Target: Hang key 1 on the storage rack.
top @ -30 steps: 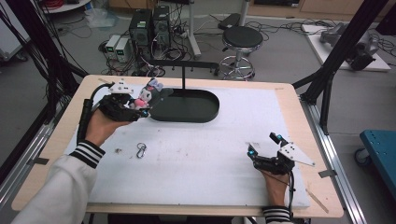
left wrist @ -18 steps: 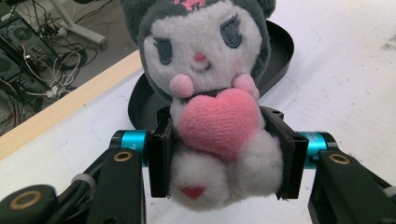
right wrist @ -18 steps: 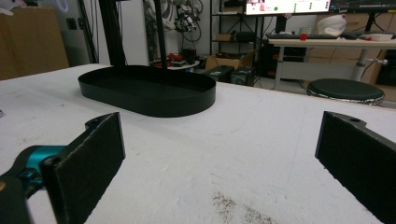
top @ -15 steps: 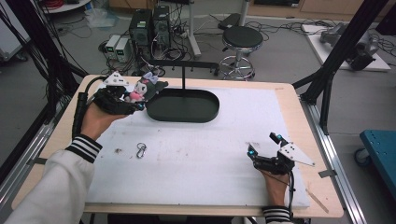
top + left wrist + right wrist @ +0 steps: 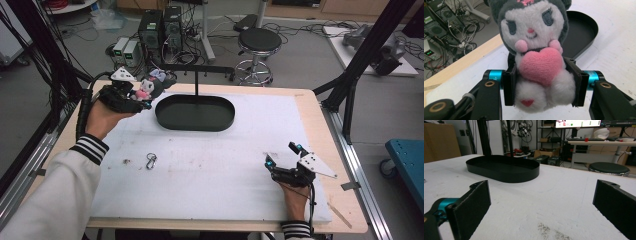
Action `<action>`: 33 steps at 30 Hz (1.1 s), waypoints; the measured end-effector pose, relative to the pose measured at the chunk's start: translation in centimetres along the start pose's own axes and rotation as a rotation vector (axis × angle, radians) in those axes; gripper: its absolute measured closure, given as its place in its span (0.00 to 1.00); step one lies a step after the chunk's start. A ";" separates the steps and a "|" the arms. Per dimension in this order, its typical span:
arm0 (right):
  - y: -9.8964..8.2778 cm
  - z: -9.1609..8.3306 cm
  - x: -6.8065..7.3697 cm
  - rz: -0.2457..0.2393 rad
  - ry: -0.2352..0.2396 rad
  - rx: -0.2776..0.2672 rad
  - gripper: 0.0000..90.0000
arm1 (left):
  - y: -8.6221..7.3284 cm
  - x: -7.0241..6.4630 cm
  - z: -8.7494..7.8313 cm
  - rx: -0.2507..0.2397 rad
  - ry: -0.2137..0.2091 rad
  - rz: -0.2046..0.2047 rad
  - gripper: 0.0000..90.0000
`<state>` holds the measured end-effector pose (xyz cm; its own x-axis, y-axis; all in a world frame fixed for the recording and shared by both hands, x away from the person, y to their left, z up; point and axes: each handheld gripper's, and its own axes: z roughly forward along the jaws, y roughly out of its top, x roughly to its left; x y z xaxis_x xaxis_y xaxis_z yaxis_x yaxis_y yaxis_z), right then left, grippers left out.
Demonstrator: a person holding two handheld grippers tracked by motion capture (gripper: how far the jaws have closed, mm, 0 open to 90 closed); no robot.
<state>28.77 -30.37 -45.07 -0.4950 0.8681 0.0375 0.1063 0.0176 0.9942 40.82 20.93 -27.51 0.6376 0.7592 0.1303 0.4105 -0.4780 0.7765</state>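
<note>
left gripper (image 5: 541, 85) clamps grey-and-white plush doll with pink heart (image 5: 536, 62) by its sides, aloft at surface's 10 o'clock, beside black oval metal tray (image 5: 195, 112) | right gripper (image 5: 284, 160) empty, wide open, resting at 4 o'clock, clear of work

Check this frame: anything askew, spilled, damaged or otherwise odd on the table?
Nothing serious. A small metal clip lies loose on the white mat, with a few dark smudges nearby. The black tray sits flat and empty, and the plush toy is held squarely in the left gripper.
</note>
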 end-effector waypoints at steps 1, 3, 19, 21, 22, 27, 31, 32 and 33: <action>0.0 0.0 0.0 0.001 0.000 0.001 0.01 | 0.2 0.1 0.1 0.005 0.006 0.004 0.56; 0.0 0.0 0.0 0.006 0.002 0.000 0.01 | 0.5 0.4 0.2 0.010 0.010 0.004 0.56; 0.0 0.0 -0.1 0.000 0.005 -0.002 0.01 | 1.3 2.4 1.7 0.043 0.013 -0.046 0.56; 0.0 0.0 -0.1 0.001 0.004 -0.003 0.01 | 1.3 2.6 1.8 0.043 0.012 -0.055 0.56; 0.0 0.0 -0.1 0.003 0.005 -0.002 0.01 | 1.3 2.7 1.9 0.037 0.010 -0.061 0.56; 0.0 0.0 -0.1 0.001 0.004 -0.002 0.01 | 1.8 2.9 1.9 0.041 0.013 -0.057 0.56; 0.0 0.0 0.0 0.005 0.002 0.000 0.01 | 2.6 3.1 1.9 0.040 0.017 -0.053 0.56; 0.0 0.0 0.0 0.003 0.002 0.002 0.01 | 2.8 3.1 2.0 0.041 0.018 -0.053 0.56; 0.0 0.0 -0.1 0.001 0.002 0.000 0.01 | 2.9 3.1 2.1 0.041 0.020 -0.051 0.56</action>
<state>28.80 -30.42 -45.07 -0.4967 0.8671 0.0392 0.1070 0.0164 0.9941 45.36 21.01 -26.11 0.6019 0.7917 0.1039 0.4685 -0.4556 0.7569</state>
